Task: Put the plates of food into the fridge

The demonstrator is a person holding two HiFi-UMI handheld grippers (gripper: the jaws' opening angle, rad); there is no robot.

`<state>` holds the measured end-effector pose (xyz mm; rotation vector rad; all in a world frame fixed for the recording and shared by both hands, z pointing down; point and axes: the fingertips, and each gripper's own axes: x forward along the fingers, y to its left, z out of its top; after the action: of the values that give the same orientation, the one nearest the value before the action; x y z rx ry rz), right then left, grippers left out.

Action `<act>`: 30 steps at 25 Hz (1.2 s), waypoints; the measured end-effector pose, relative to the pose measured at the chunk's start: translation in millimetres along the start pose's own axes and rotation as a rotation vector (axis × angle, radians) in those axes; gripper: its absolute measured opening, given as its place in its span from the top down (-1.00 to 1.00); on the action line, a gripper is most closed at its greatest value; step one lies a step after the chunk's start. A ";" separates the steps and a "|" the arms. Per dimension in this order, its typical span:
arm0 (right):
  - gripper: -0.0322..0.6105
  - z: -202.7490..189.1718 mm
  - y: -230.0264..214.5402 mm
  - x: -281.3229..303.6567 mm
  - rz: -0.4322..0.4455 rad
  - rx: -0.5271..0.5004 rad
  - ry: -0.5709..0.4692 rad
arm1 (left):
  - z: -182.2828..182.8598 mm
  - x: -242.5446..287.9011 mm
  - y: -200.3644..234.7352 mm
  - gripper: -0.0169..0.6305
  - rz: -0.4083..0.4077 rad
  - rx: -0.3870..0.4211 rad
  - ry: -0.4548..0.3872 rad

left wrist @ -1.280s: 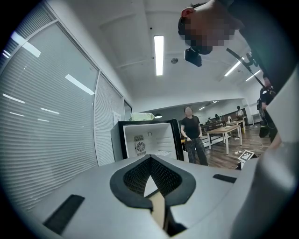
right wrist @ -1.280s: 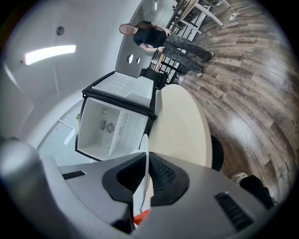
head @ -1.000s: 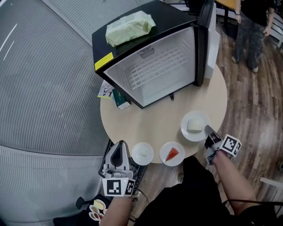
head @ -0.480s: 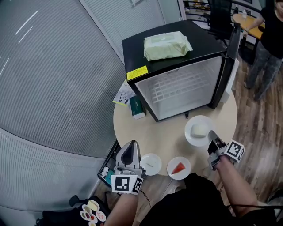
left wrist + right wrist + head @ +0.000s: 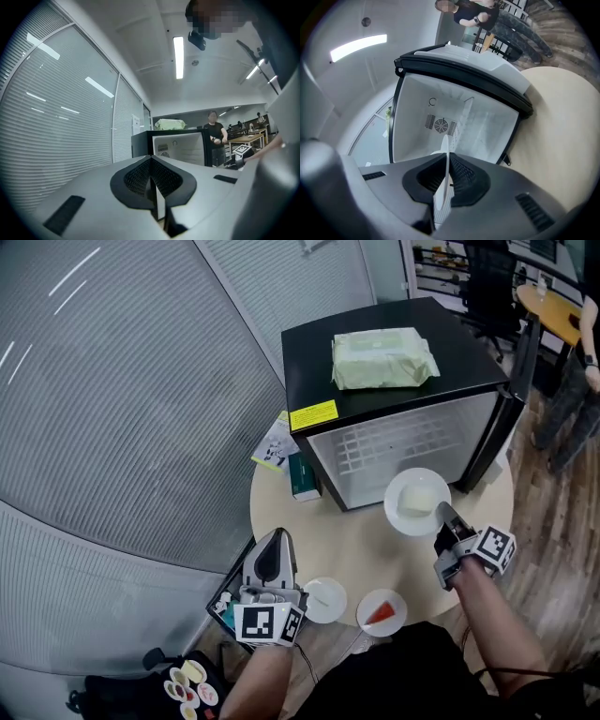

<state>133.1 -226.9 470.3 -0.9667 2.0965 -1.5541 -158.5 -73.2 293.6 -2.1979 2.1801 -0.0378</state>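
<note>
Right gripper (image 5: 440,515), clamped on the rim of a plate (image 5: 415,500) of white food, holds it before the open fridge (image 5: 309,357), at the table's (image 5: 366,540) one o'clock. The next move looks to be a level slide onto the wire shelf (image 5: 398,448). Left gripper (image 5: 273,542), jaws together and empty, hovers at eight o'clock.

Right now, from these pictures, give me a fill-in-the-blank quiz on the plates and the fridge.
1. The white plate held in front of the open fridge is clamped in the ____.
2. ____ other plates sit on the round table.
3. One of them carries a ____ wedge.
4. The pack on top of the fridge is ____.
Missing words: right gripper; two; red; green.
</note>
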 end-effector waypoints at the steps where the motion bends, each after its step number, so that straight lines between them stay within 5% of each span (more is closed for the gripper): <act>1: 0.84 1.2 2.4 7.6 0.000 0.002 0.004 | -0.5 3.0 4.1 0.94 0.012 -0.003 0.009; 30: 0.84 3.2 8.1 163.4 -0.070 0.055 0.063 | -23.5 28.6 73.5 0.94 0.143 -0.029 0.083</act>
<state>17.8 -342.6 479.9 -0.9941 2.0707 -1.6885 -232.9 -102.7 313.0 -2.0850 2.3904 -0.0934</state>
